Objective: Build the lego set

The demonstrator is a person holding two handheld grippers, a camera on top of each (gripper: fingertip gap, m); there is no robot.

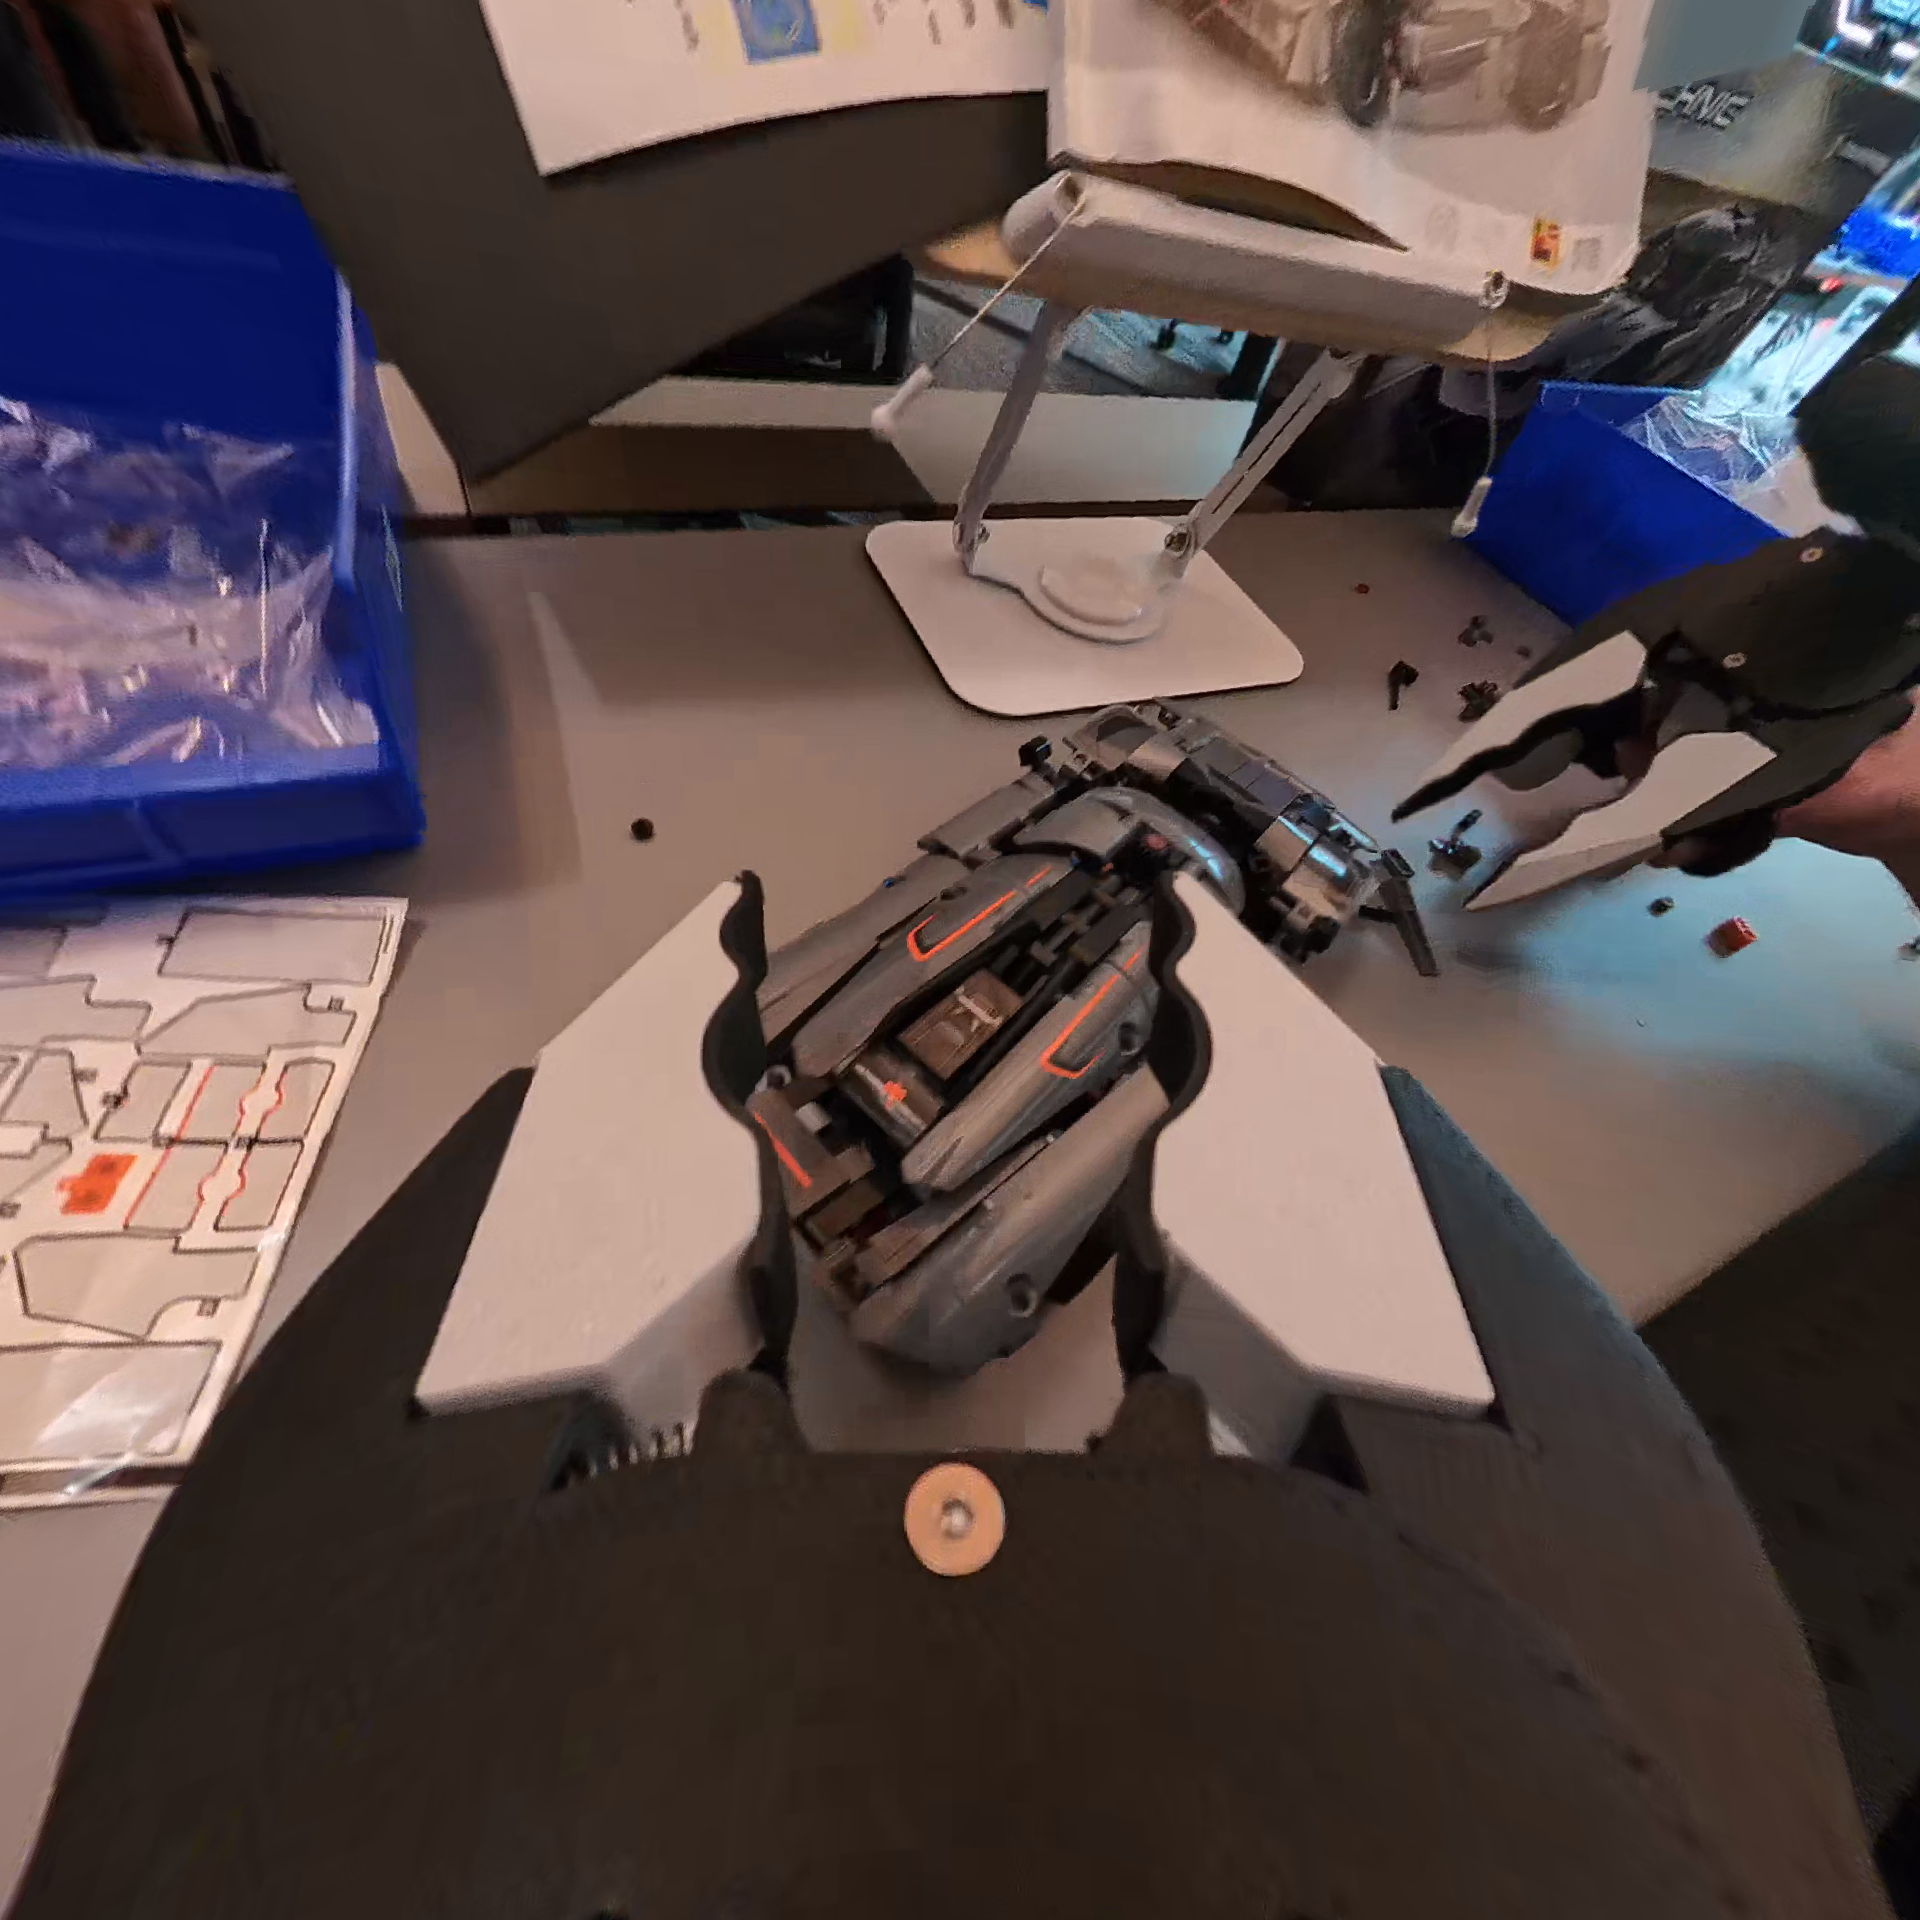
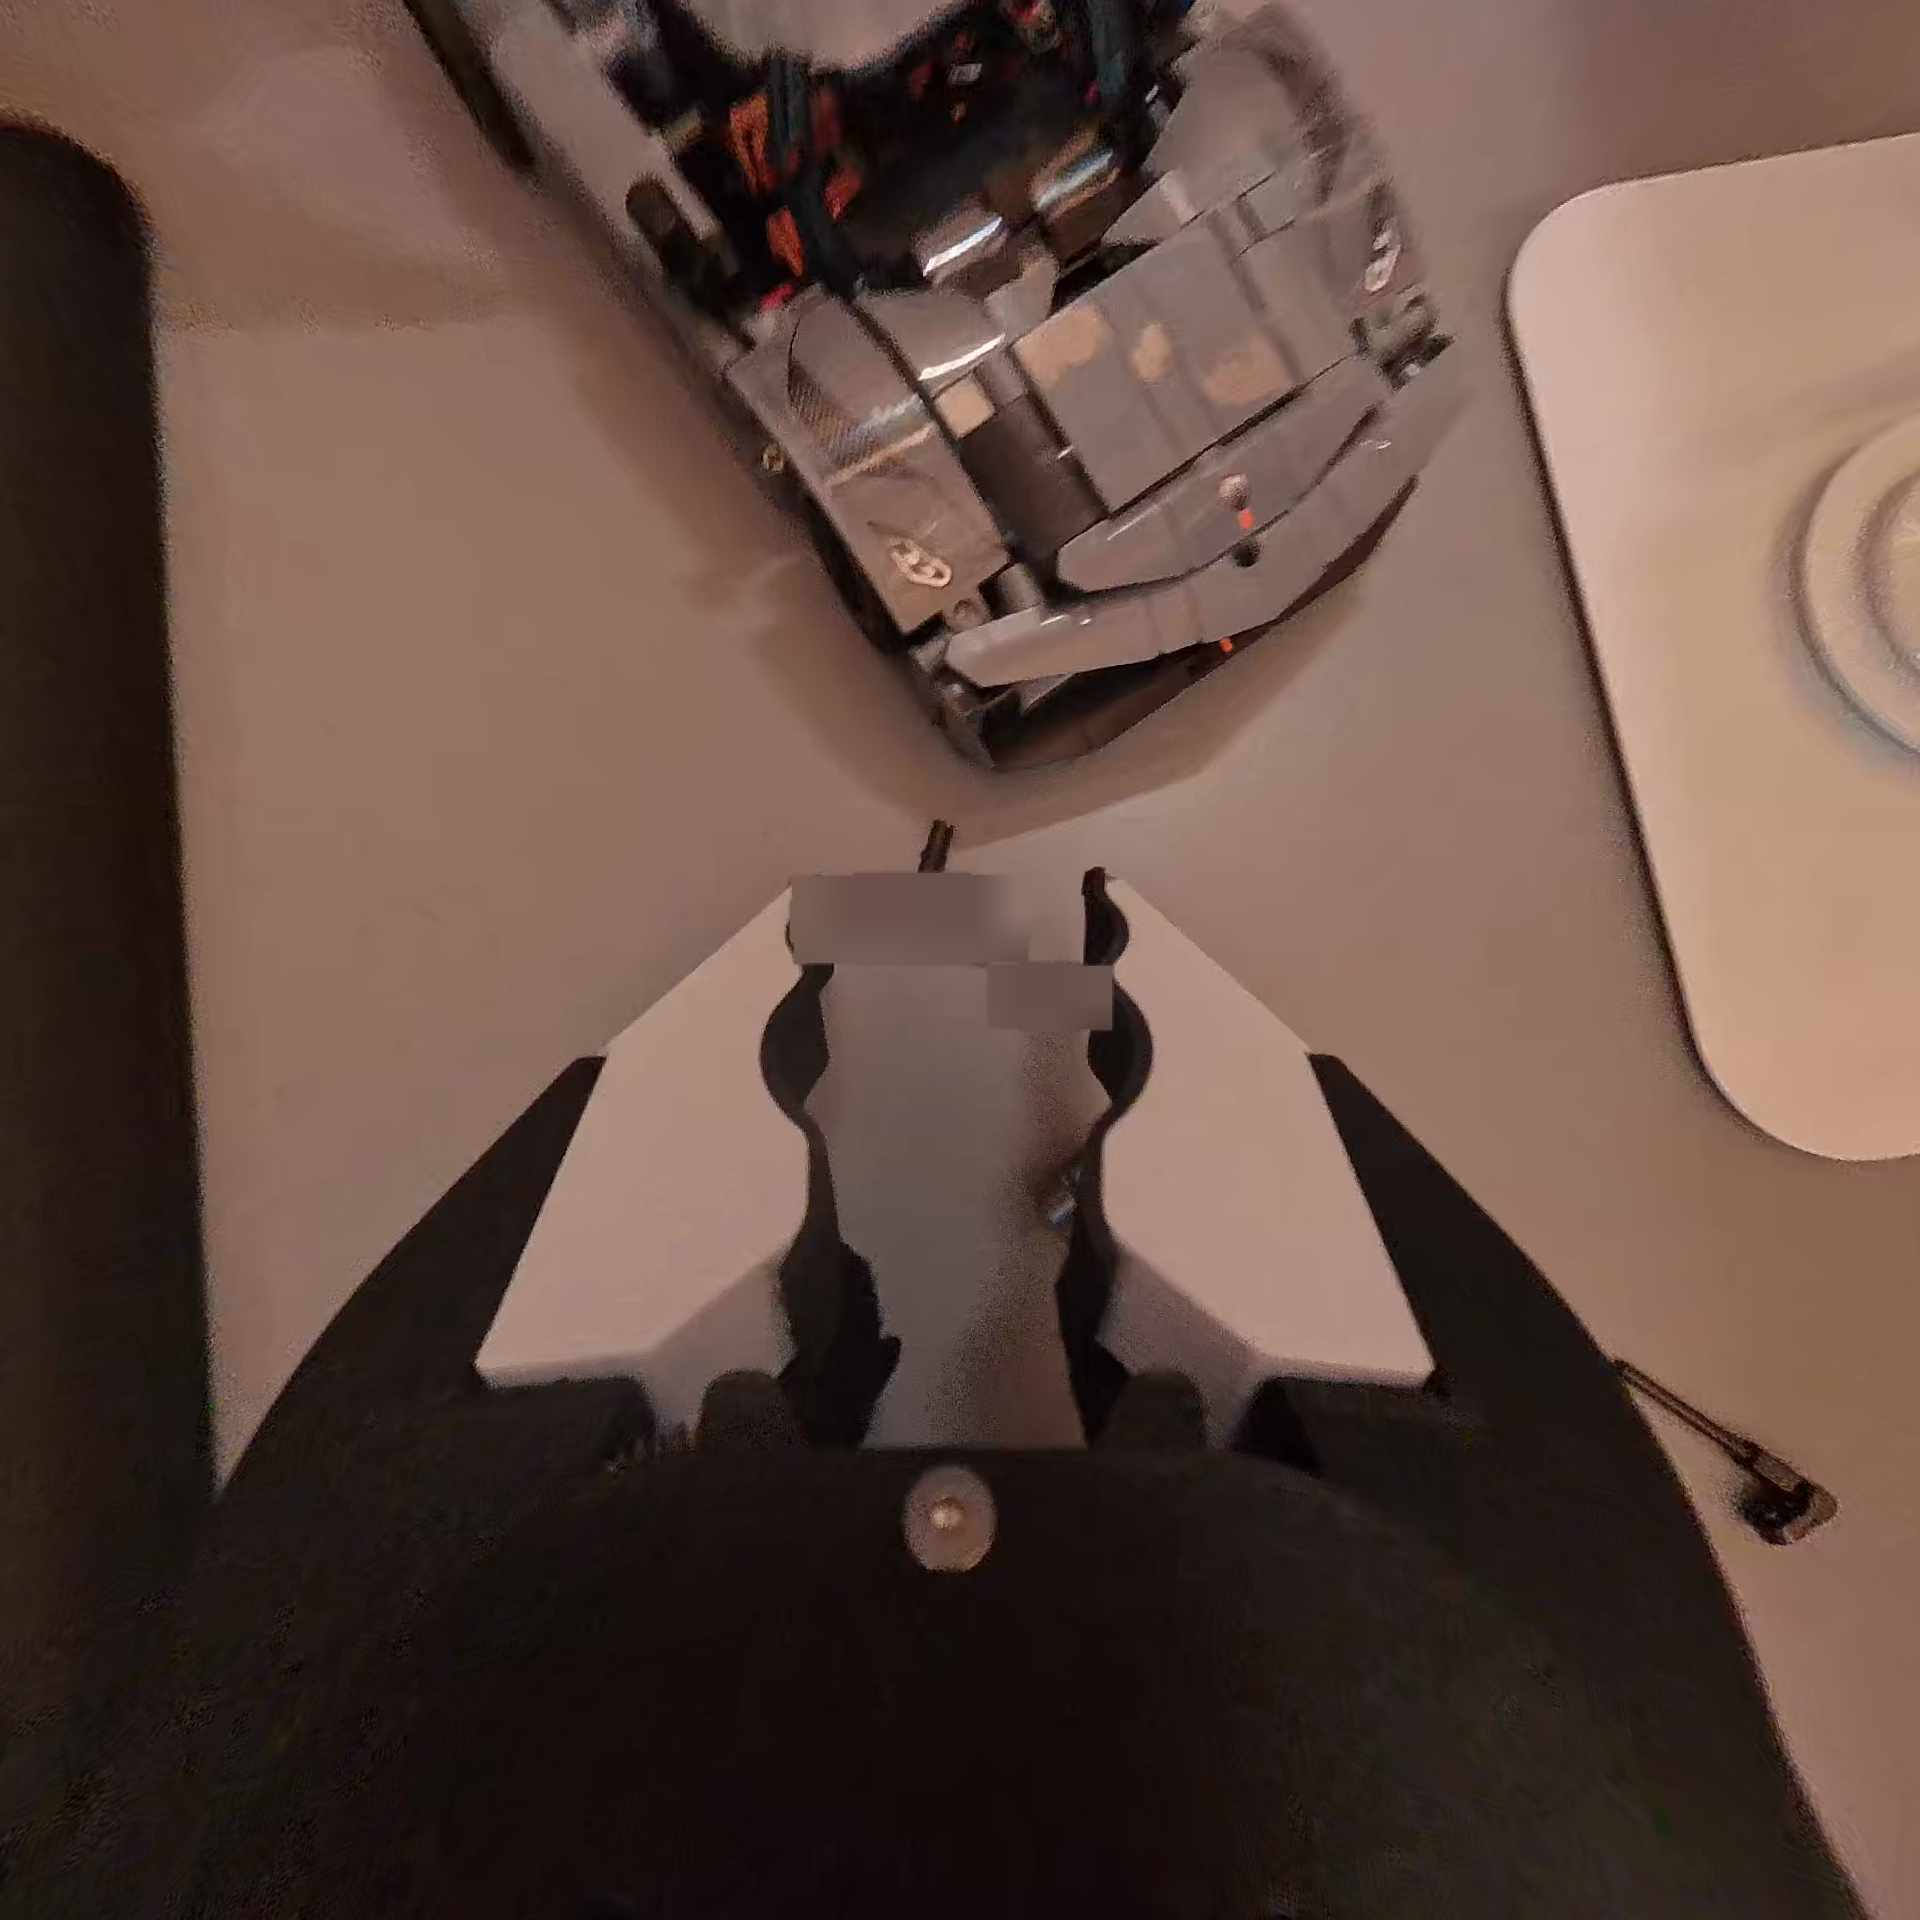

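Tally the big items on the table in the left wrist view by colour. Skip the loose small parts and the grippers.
Blue: 2, the near bin and the far bin
White: 2, the stand and the sticker sheet
Grey: 1, the lego car
Total: 5

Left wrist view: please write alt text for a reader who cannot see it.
The left tongs straddle a grey lego car with orange stripes on a grey table. The right tongs hover open at right near small loose parts; a blue bin sits at left.
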